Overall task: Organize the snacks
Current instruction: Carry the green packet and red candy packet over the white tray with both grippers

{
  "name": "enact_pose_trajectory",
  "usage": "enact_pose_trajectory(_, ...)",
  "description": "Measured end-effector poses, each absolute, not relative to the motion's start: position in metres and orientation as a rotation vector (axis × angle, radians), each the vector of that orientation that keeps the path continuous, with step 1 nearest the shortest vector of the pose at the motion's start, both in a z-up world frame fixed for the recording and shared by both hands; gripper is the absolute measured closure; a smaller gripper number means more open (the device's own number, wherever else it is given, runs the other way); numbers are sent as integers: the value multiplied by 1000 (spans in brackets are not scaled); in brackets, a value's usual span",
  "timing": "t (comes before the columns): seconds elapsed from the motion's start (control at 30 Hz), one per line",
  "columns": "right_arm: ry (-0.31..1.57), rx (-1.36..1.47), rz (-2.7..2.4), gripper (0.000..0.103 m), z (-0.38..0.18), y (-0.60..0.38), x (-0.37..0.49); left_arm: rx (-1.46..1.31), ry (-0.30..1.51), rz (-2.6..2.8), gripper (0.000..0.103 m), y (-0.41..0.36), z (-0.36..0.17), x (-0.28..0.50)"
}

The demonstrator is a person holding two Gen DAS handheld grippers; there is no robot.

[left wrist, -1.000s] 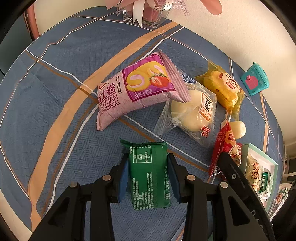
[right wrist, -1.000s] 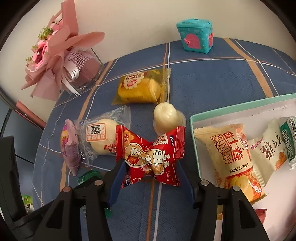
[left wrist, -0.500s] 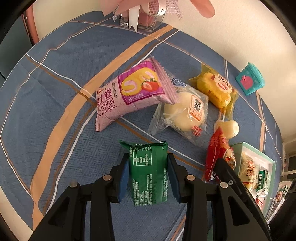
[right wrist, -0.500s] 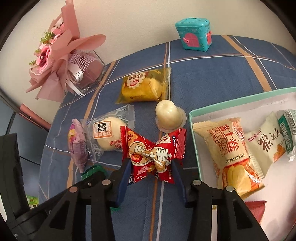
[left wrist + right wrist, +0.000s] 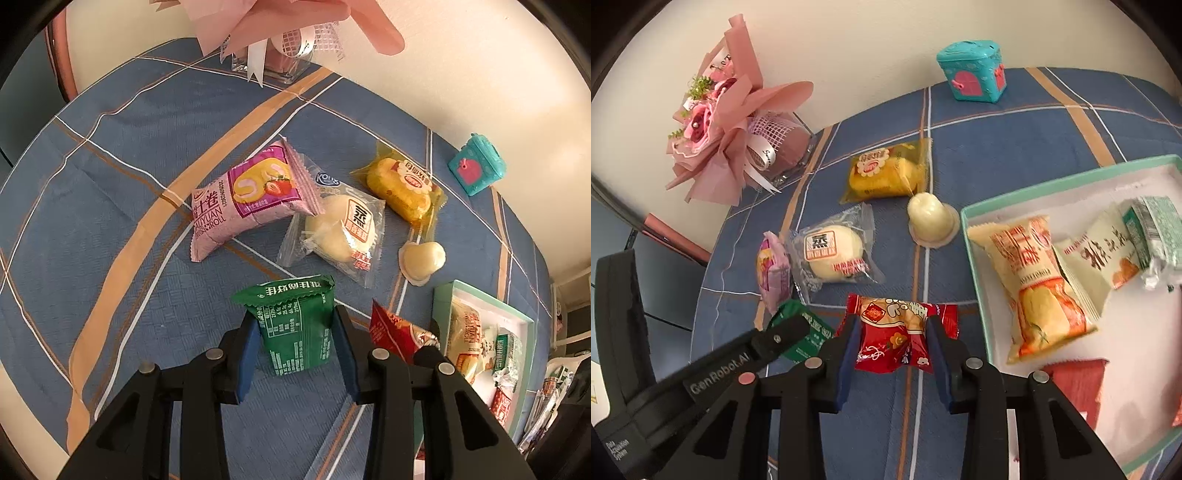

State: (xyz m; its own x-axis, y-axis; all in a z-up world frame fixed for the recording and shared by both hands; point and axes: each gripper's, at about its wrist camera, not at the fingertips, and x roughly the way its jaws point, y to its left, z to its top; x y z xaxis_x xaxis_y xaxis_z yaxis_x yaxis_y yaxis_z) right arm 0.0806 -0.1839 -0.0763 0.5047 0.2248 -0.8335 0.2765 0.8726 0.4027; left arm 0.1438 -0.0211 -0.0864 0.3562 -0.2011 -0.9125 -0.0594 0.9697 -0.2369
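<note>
My left gripper (image 5: 295, 321) is shut on a green snack packet (image 5: 293, 343) and holds it just above the blue checked tablecloth. In the right wrist view the same green packet (image 5: 809, 332) shows at lower left. My right gripper (image 5: 892, 325) has its jaws closing on a red snack packet (image 5: 892, 334), which sits crumpled between the pads, pressed from both sides. The red packet (image 5: 395, 328) is also visible to the right of the left gripper. A teal-rimmed white box (image 5: 971, 251) lies to the right and holds several packets.
On the cloth lie a pink roll-cake packet (image 5: 247, 206), a clear bun packet (image 5: 343, 229), a yellow cake packet (image 5: 402, 188) and a jelly cup (image 5: 421, 258). A teal toy house (image 5: 975, 74) and a pink bouquet (image 5: 731, 122) stand by the wall.
The right jaws have closed in on the red packet and squeezed it narrower. Both grippers have risen a little, carrying the green and the red packet with them.
</note>
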Motion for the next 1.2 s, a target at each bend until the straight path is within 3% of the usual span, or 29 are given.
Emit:
enact_pose_trajectory(0.07, 1053, 549, -34, 64, -74, -187, 76, -247, 1200, -96, 69, -21, -83, 142)
enact_pose_trajectory(0.43, 1019, 579, -24, 64, -50, -195, 55, -276, 1220, -108, 68, -22, -86, 145)
enact_pose_trajectory(0.57, 1022, 589, -34, 64, -49, -198, 48, -252, 1226, -60, 54, -22, -99, 155)
enact_pose_trajectory(0.77, 1032, 601, -31, 64, -50, -200, 45, -223, 1222, -70, 52, -32, -112, 165)
enact_pose_trajectory(0.9, 1029, 603, -26, 64, -50, -201, 45, -146, 1245, -60, 53, -44, -122, 166)
enact_pose_trajectory(0.97, 1030, 604, -27, 64, -50, -200, 46, -139, 1249, -51, 63, -45, -123, 164)
enact_pose_trajectory(1.2, 1010, 607, -12, 64, -41, -199, 44, -180, 1196, -65, 63, -41, -97, 150)
